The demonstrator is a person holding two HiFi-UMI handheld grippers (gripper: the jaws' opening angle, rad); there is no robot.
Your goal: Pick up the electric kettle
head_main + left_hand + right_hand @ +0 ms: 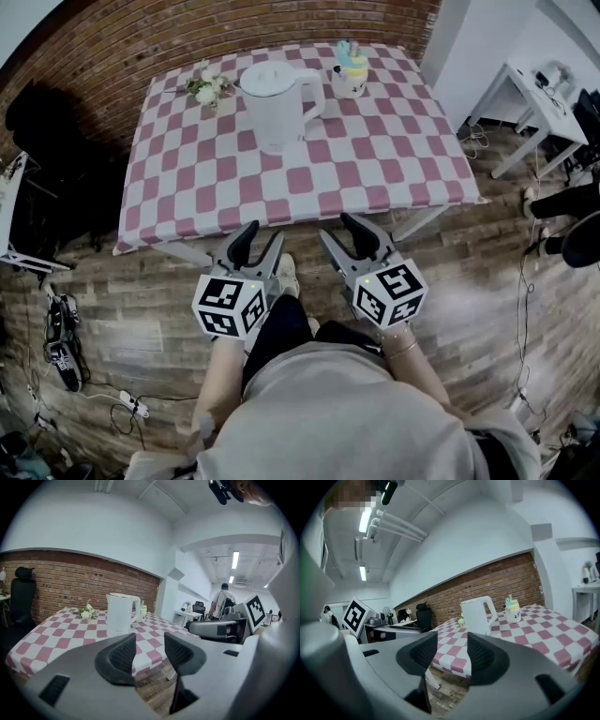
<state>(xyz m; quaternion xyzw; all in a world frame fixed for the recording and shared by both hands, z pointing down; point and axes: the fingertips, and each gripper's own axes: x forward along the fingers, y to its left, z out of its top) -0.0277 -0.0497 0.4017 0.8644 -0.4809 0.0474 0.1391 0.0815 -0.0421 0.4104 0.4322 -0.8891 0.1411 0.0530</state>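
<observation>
Grippers: left gripper [262, 234] and right gripper [339, 228], jaws apart, empty, short of the surface [328, 178].
Kettle [277, 103]: upright, far middle of surface, handle facing right.
Neighbours: cup [351, 70] near handle; flowers [208, 86] left.
Approach: right gripper probably suits the handle; avoid cup.

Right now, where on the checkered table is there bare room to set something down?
The whole near half of the table is bare, from the kettle to the front edge. Both side strips are free too. The far edge is crowded: flowers, kettle, and a cup.
</observation>
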